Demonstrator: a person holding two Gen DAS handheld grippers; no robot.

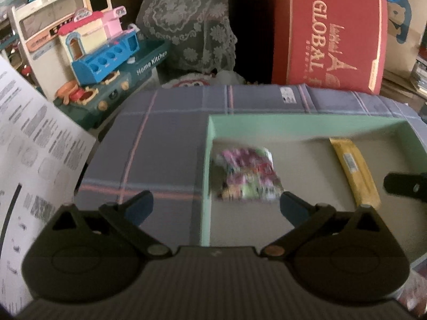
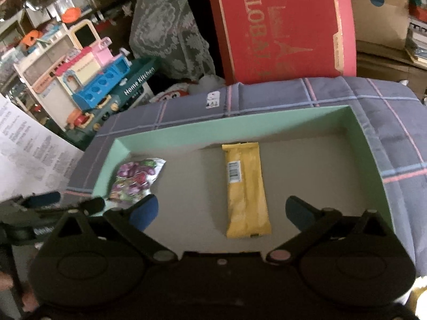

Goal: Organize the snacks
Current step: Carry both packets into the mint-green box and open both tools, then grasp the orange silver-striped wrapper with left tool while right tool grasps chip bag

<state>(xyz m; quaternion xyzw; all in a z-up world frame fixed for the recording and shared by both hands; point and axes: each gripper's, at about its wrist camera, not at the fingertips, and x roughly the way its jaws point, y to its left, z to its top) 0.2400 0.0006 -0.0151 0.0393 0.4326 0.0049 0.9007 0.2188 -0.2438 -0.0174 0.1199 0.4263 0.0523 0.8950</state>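
Snacks sitting in a shallow box [image 2: 186, 130] with mint-green card walls, resting on a plaid cloth [image 2: 387, 122]. Yellow bar [image 2: 245, 189]: slim, smooth foil, mid-floor, long axis running toward the far wall, lying dead ahead between the fingers of the right gripper [image 2: 221, 210], which is spread wide and empty. Crinkly purple-patterned pouch [image 1: 248, 173] by the left wall, just ahead of the left gripper [image 1: 213, 206], likewise wide open, holding nothing.

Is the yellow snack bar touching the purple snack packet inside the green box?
Apart. The right wrist view shows bare box floor between the yellow snack bar and purple snack packet.
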